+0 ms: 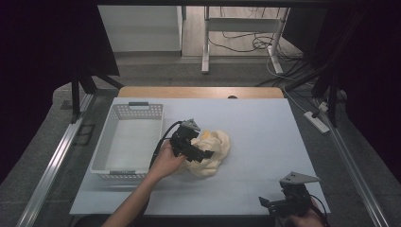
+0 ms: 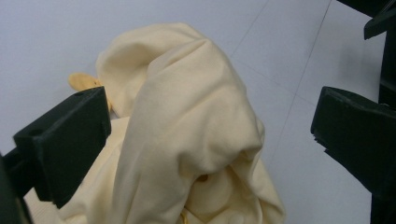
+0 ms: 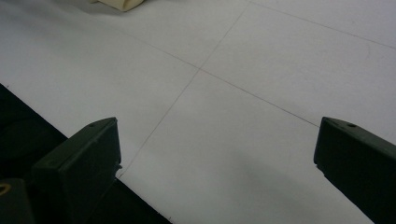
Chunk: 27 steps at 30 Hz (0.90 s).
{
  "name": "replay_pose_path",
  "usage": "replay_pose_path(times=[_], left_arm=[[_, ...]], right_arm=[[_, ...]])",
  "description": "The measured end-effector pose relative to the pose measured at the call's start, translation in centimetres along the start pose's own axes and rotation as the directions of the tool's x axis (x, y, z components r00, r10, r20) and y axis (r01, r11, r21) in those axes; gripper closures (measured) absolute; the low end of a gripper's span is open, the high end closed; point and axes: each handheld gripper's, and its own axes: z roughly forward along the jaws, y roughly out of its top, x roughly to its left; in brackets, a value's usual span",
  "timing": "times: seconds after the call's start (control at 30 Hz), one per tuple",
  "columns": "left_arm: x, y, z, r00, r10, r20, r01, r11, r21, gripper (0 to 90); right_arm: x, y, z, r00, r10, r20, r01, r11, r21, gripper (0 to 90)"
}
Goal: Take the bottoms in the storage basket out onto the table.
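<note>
- My left gripper (image 1: 204, 152) hangs over the crumpled yellow cloth (image 1: 213, 150) mid-table, just right of the white basket (image 1: 101, 152); jaws wide, nothing held
- Closing here, I may pinch one loose fold only; the rest would drag or slip free
- My right gripper (image 1: 265, 202) idles wide at the near edge; no help if it slips

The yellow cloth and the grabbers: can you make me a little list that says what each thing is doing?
cloth: pale yellow cloth, crumpled in a heap on the table
left gripper: left gripper open, jaws either side of the cloth heap
right gripper: right gripper open, holding nothing, over the table's near edge
basket: white basket to the left of the cloth, nothing seen inside
cloth in basket: not yet
</note>
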Motion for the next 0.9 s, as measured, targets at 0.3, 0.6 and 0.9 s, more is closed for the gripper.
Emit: replay_pose_path(times=[0.3,0.6,0.9], left_arm=[[0.2,-0.5,-1.1,0.9997,-0.025,0.005,0.025,0.9996,-0.015,0.0],[0.0,-1.0,-1.4,0.9999,-0.011,-0.003,0.011,0.9998,0.018,0.0],[-0.3,-1.1,-2.1,0.9998,-0.019,0.005,0.019,0.9998,0.002,0.0]], right_arm=[[0.0,0.0,0.0,1.0000,-0.002,-0.001,0.002,1.000,-0.001,1.0],[0.0,0.0,-0.1,1.0000,-0.001,0.000,0.001,1.000,-0.007,1.0],[0.0,0.0,-0.2,1.0000,0.004,-0.003,-0.004,1.000,-0.015,1.0]])
